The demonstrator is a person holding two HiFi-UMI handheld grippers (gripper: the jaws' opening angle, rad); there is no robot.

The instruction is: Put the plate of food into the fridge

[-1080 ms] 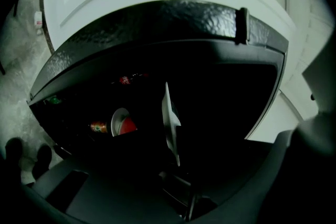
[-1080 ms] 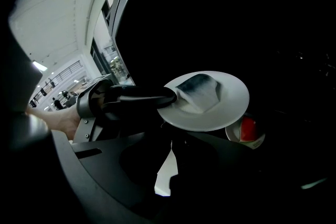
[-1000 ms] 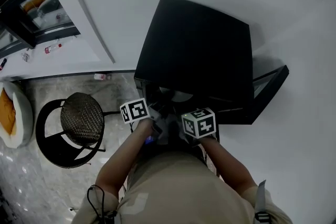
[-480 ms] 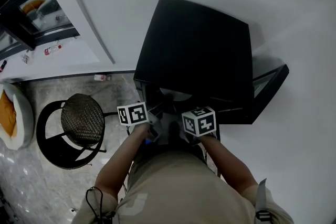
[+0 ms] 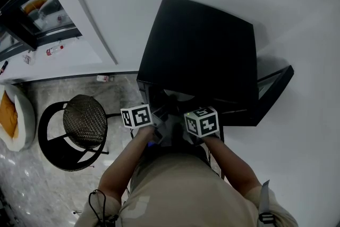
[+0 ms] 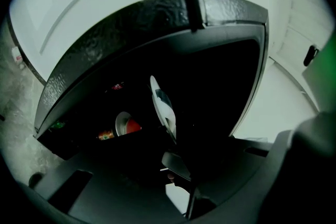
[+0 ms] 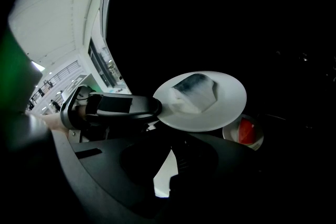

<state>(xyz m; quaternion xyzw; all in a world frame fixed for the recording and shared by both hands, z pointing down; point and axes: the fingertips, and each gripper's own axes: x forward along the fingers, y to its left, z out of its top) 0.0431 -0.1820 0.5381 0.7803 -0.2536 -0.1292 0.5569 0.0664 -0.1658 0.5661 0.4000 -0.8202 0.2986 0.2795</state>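
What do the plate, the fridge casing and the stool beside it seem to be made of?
The plate looks like glazed white ceramic, possibly melamine: smooth, even white with a soft sheen. The fridge casing looks like black painted metal or plastic: pebbled and slightly glossy in the left gripper view. The stool has a woven, wicker-like brown seat on a thin black frame, probably metal tube.

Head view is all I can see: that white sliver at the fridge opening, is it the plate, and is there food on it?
Observer: Yes, it's the plate; the right gripper view shows a pale block of food lying on it.
Operator: What's holding it?
Observer: The left gripper grips its rim; its jaws have just been closing on it.
Operator: Anything else in there?
Observer: A white cup with something red inside shows just past the plate's rim.
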